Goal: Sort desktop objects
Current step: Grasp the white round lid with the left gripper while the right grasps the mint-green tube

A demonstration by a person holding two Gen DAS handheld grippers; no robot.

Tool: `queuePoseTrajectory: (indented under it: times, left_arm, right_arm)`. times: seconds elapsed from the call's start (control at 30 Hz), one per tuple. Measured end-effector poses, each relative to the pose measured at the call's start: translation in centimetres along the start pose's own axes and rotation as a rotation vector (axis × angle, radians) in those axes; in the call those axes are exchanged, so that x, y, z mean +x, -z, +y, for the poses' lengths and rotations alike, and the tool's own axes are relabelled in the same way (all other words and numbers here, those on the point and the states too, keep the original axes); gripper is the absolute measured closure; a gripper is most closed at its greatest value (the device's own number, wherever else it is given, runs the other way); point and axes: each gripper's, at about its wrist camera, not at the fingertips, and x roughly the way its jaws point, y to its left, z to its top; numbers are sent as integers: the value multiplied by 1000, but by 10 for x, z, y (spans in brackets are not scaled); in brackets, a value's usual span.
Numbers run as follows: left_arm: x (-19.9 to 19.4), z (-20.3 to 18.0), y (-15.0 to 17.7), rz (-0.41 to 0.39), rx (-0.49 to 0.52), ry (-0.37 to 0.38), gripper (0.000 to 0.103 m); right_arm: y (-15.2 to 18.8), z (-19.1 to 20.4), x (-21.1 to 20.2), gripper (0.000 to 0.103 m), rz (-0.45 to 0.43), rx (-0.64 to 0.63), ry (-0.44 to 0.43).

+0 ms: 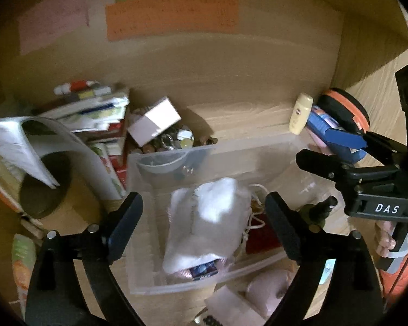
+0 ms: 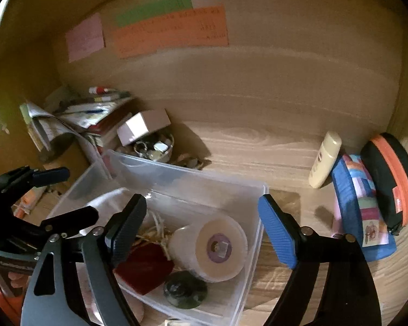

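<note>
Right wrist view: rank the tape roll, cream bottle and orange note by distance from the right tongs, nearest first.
1. Tape roll: in the clear bin, between the open right tongs.
2. Cream bottle: upright on the desk, right.
3. Orange note: on the back wall, farthest.

Plastic bin [image 2: 261, 190] sits mid-desk. In the bin: cloth bag [image 1: 206, 222], tape roll [image 2: 220, 247], round stone [image 2: 185, 289]. Behind the bin to the left: bowl of small items [image 2: 157, 146], box [image 2: 144, 126] on top, book pile [image 2: 95, 114] further left. Right of the bin: bottle [image 2: 325, 160], pouch [image 2: 361, 212], round case [image 2: 391, 179].
</note>
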Motion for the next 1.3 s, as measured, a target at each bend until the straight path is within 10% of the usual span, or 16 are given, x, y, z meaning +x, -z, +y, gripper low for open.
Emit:
queuePoseTrajectory:
  times: [0.63, 1.3]
  left_arm:
    - [-45, 13, 58, 26, 67, -46, 5]
    - [-10, -9, 107, 144, 236, 71, 5]
  right_arm:
    - [39, 3, -55, 16, -2, -22, 56]
    - [129, -13, -34, 16, 245, 25, 80]
